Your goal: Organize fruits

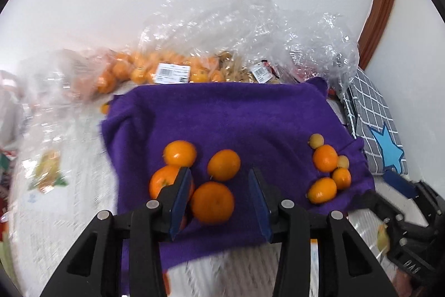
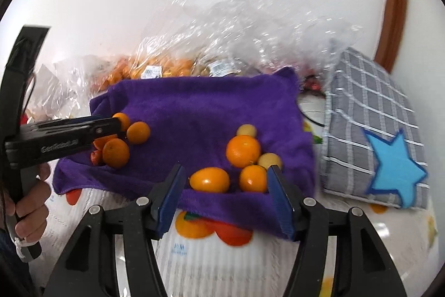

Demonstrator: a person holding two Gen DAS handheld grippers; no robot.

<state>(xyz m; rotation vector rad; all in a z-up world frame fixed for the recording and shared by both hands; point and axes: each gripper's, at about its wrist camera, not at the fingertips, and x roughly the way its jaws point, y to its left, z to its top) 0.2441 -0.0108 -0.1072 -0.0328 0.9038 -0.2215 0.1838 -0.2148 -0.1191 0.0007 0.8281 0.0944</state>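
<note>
A purple towel (image 1: 222,113) lies on the table, also in the right wrist view (image 2: 200,105). On its left is a group of mandarins (image 1: 224,164). My left gripper (image 1: 219,180) is open above them, with one mandarin (image 1: 212,202) between its jaws, untouched. On the towel's right is a group of small fruits: an orange (image 2: 243,151), kumquats (image 2: 210,180) and pale yellow round ones (image 2: 246,130). My right gripper (image 2: 226,176) is open, its jaws around the near kumquats. The left gripper also shows in the right wrist view (image 2: 111,127).
Clear plastic bags (image 1: 250,38) with more oranges (image 1: 130,71) lie behind the towel against the white wall. A grey checked cloth with a blue star (image 2: 372,146) lies to the right. The tablecloth (image 2: 211,255) has a fruit print.
</note>
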